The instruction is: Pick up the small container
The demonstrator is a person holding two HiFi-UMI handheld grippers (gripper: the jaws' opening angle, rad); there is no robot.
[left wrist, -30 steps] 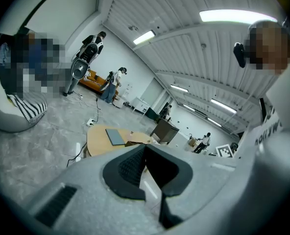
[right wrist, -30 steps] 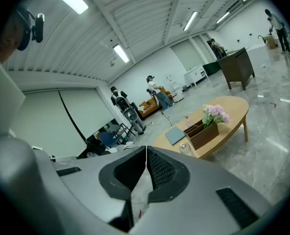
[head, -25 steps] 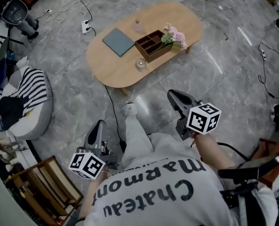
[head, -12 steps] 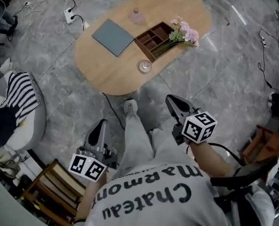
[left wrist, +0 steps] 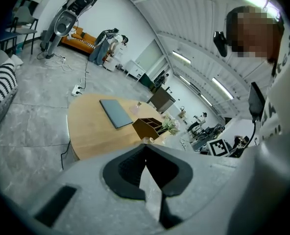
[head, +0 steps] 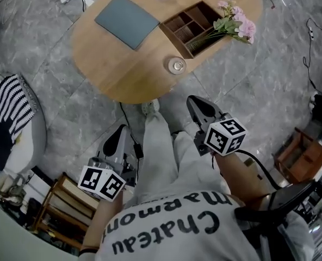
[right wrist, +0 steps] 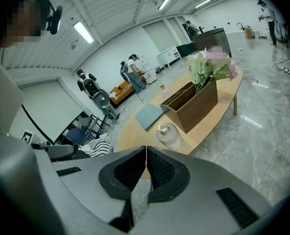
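Stone floor point(head: 248, 91), shirt point(head: 166, 230) lettered "Chateau", small container point(head: 177, 65)

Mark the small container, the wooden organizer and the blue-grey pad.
small container point(head: 177, 66), head view, its top.
wooden organizer point(head: 177, 23), head view, an empty compartment.
blue-grey pad point(head: 127, 21), head view, centre of its face.

The only print that could be read stood on the person's light shirt point(head: 150, 248), where large dark letters, upside down in the head view, spelled "Chateau" and beside it "Marmo", the end of that word being hidden.
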